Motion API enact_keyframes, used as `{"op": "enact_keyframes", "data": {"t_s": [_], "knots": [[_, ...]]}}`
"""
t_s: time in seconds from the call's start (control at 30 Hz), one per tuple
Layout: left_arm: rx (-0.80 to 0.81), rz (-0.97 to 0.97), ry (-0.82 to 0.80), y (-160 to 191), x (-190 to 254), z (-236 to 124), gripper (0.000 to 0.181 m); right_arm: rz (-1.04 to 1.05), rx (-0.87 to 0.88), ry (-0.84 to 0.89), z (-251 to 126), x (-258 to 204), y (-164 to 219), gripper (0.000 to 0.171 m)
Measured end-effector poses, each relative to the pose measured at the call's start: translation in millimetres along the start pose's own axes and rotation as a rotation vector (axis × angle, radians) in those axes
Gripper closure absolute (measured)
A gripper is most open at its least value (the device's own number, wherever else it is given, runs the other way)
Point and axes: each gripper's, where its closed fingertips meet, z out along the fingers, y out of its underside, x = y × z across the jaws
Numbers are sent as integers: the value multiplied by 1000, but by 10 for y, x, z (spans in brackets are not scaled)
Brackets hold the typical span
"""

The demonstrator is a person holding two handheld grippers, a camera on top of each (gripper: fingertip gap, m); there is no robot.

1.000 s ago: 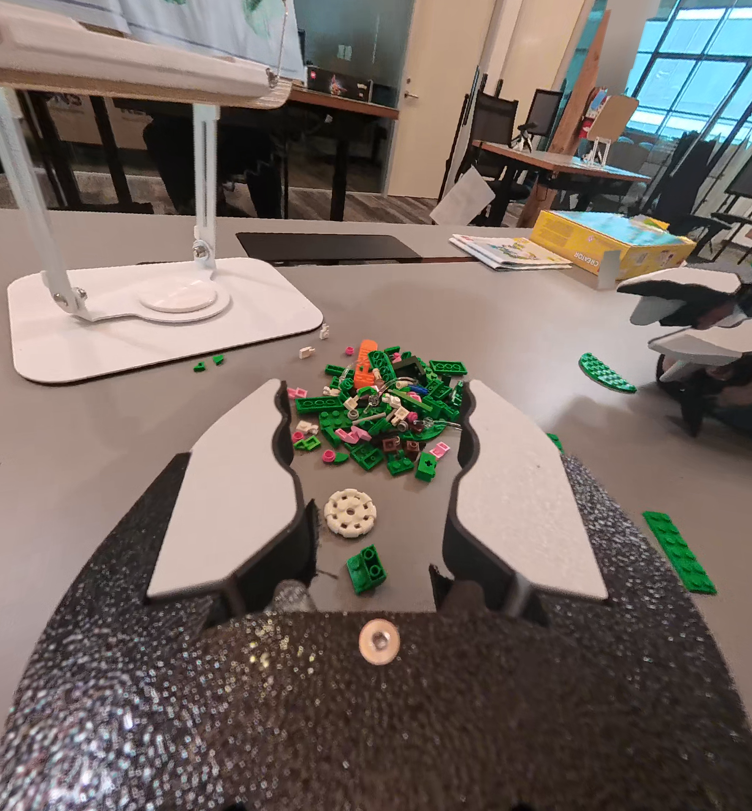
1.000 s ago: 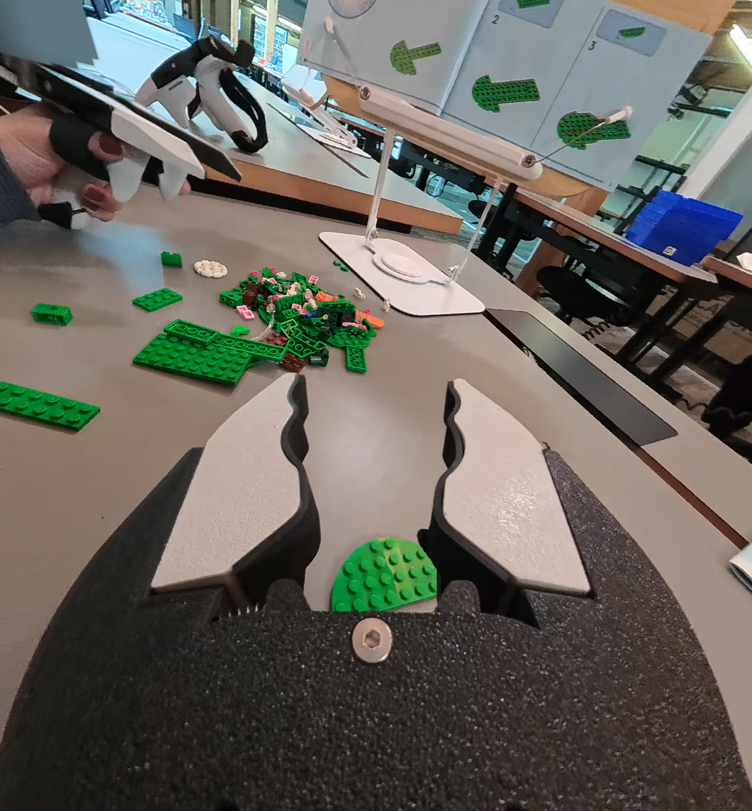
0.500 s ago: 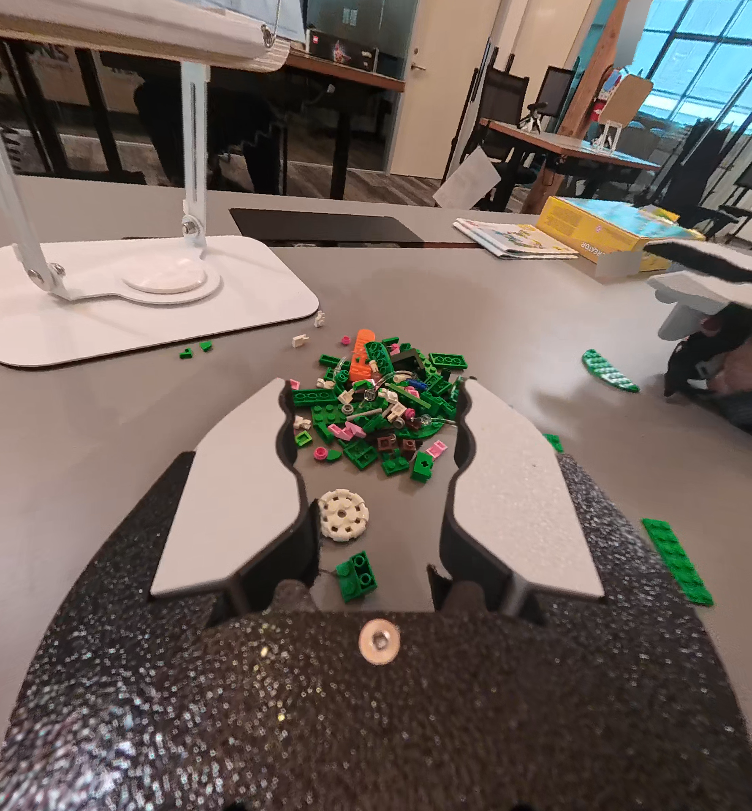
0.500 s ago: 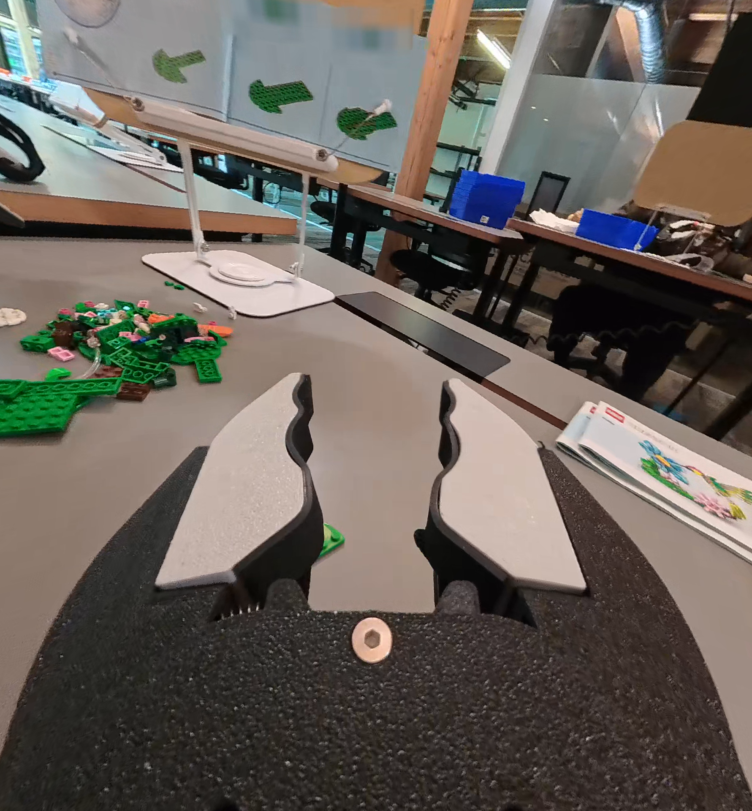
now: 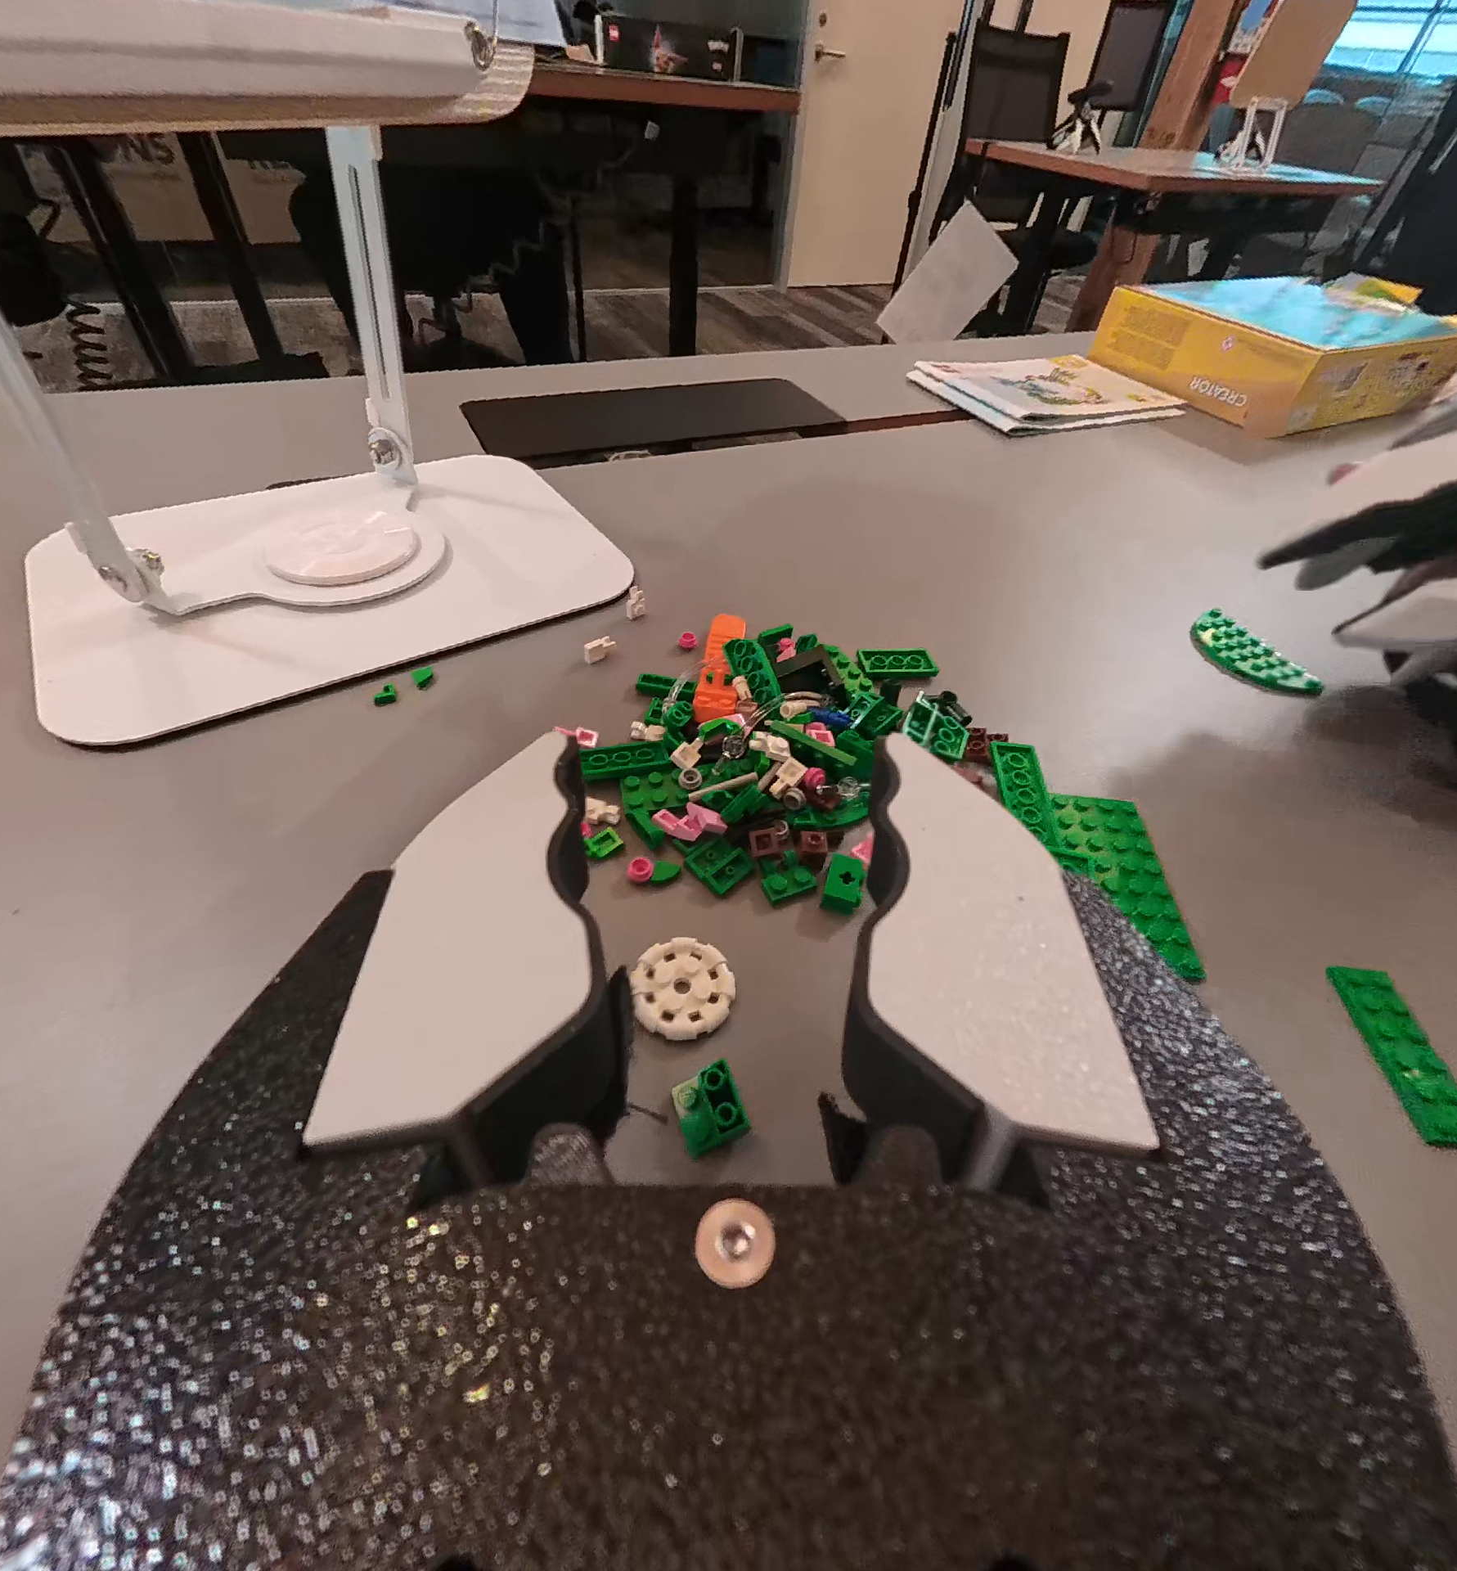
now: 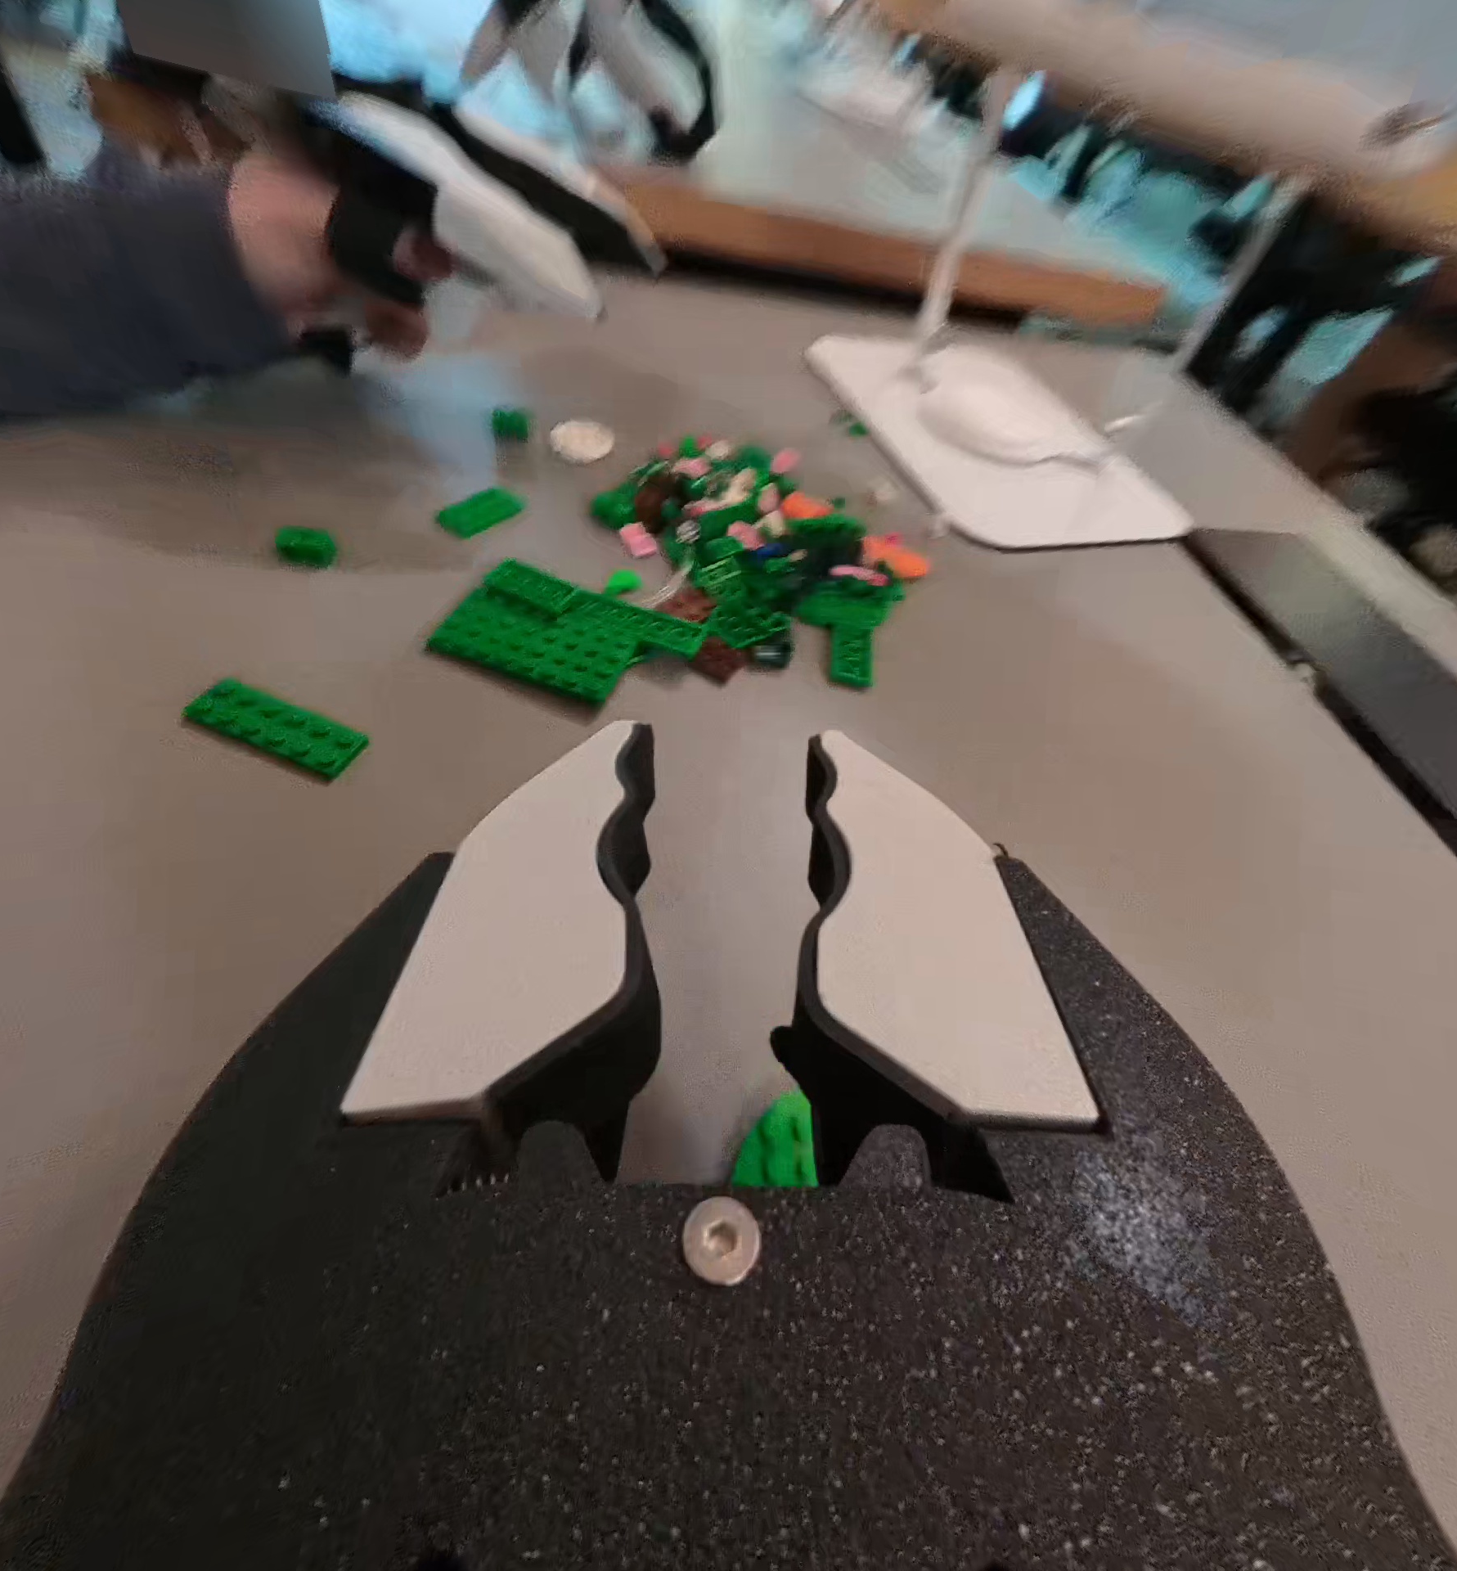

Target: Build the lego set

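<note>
Left claw (image 5: 725, 765) hangs over the grey counter (image 5: 198, 893), jaws apart and empty; a white round piece (image 5: 682, 988) and a small green brick (image 5: 712, 1107) lie between its fingers, the brick pile (image 5: 759, 765) just ahead. Right claw (image 6: 729, 744) jaws part-way apart, gripping nothing; a green rounded plate (image 6: 780, 1143) lies on the counter under its base. Large green plate (image 6: 538, 638) sits beside the pile.

Left tool (image 5: 725, 761): speckled black body, pale grey wavy-edged fingers (image 5: 470, 935), black inner pads, silver screw (image 5: 733, 1245) centred. Right tool (image 6: 729, 744): same build, hex screw (image 6: 720, 1237). Dark grey-purple sleeve (image 6: 87, 280), blurred.
</note>
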Motion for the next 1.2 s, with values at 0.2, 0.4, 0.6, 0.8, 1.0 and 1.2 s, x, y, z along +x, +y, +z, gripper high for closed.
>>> {"op": "enact_keyframes", "data": {"t_s": [0.2,0.4,0.6,0.8,1.0,1.2], "knots": [[-69,96,-42,102,-20,25,120,-371,-397,-353,592,-204,40,140],[-91,123,-55,131,-49,12,121,-651,-612,-670,927,-348,154,136],[-58,86,-41,82,-58,-17,121,-735,-732,-777,1025,-321,263,138],[-33,68,-4,49,-11,-28,121,-753,-793,-764,1039,-261,259,155],[107,197,458,-127,857,-150,118,-679,-670,-579,946,-141,-49,155],[73,682,186,-138,1019,32,102,-548,-600,-427,690,-132,-313,155]]}}
